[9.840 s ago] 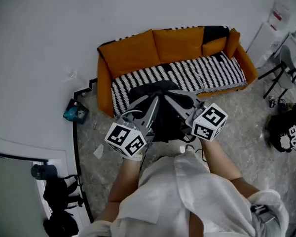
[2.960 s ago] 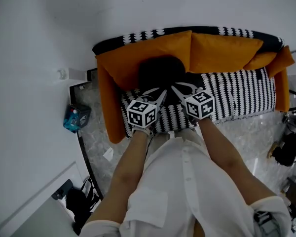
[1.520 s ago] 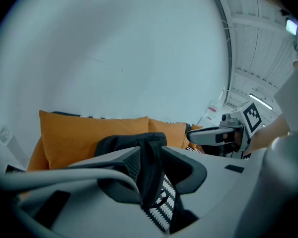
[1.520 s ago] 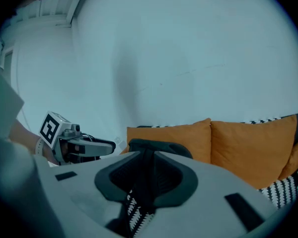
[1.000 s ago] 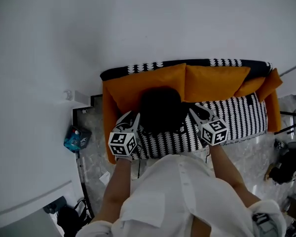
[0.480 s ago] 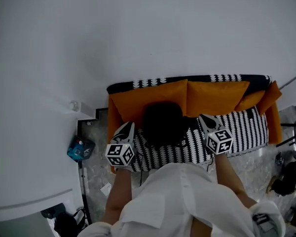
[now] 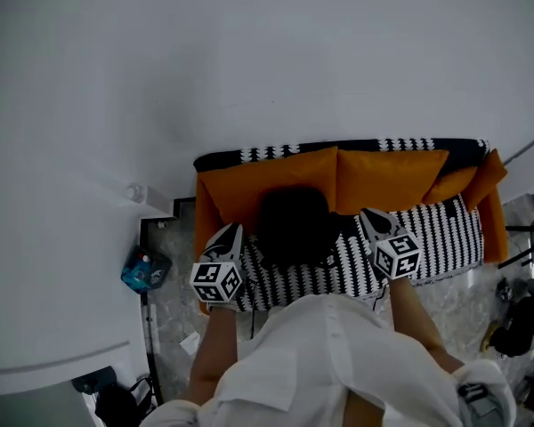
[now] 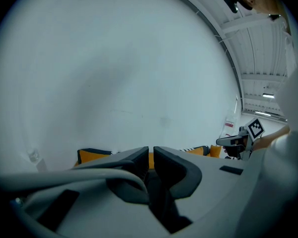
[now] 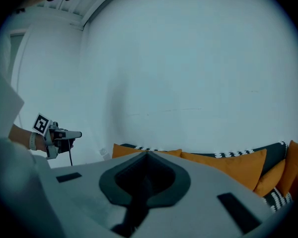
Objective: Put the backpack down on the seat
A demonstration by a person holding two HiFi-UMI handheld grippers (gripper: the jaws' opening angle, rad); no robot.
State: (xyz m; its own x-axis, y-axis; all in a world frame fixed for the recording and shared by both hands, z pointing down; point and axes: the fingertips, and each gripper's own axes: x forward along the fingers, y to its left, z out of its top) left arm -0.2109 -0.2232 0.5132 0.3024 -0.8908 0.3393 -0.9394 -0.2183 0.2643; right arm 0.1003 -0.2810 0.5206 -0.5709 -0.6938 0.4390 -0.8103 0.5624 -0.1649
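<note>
In the head view the black backpack point(image 7: 292, 224) rests on the striped seat point(image 7: 432, 229) of an orange sofa point(image 7: 387, 173), leaning against the back cushions at the left end. My left gripper point(image 7: 234, 229) hangs just left of the backpack and my right gripper point(image 7: 367, 212) just right of it, both apart from it. Each has its jaws together with nothing between them. The left gripper view looks over its closed jaws point(image 8: 150, 153) at the white wall, and the right gripper point(image 8: 237, 141) shows at the side. The right gripper view likewise faces the wall above the sofa point(image 9: 228, 165).
A white wall rises right behind the sofa. A teal object point(image 7: 142, 268) lies on the floor left of the sofa. A dark bag point(image 7: 521, 315) sits on the floor at the far right. The person's white shirt point(image 7: 320, 363) fills the bottom of the head view.
Earlier both grippers carried the backpack to the sofa and set it on the seat. They have since let go and moved out to either side; in the last half second almost nothing moved.
</note>
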